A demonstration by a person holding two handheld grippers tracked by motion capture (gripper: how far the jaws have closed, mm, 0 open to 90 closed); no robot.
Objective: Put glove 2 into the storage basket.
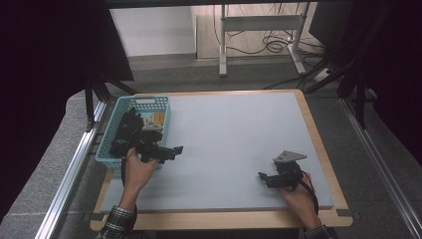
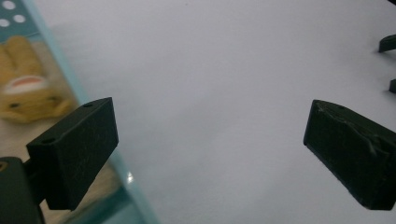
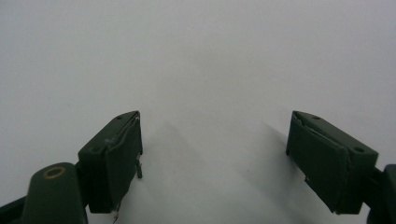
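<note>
A light blue plastic basket (image 1: 112,133) stands at the table's left edge with a yellow plush toy (image 1: 157,118) and dark items inside. My left gripper (image 1: 175,151) hovers at the basket's right rim, jaws wide open and empty, pointing right over the mat. In the left gripper view the gripper (image 2: 210,154) frames bare mat, with the basket wall (image 2: 65,79) and the yellow plush (image 2: 25,91) at the left. My right gripper (image 1: 263,177) rests low near the front right, pointing left, open and empty. The right gripper (image 3: 212,154) looks along plain grey mat.
A pale grey mat (image 1: 234,139) covers the wooden table (image 1: 224,219). Metal rails (image 1: 74,164) run along both sides. A desk frame with cables (image 1: 268,35) stands on the floor beyond the far edge. The other gripper's jaw tips (image 2: 387,44) show at the top right.
</note>
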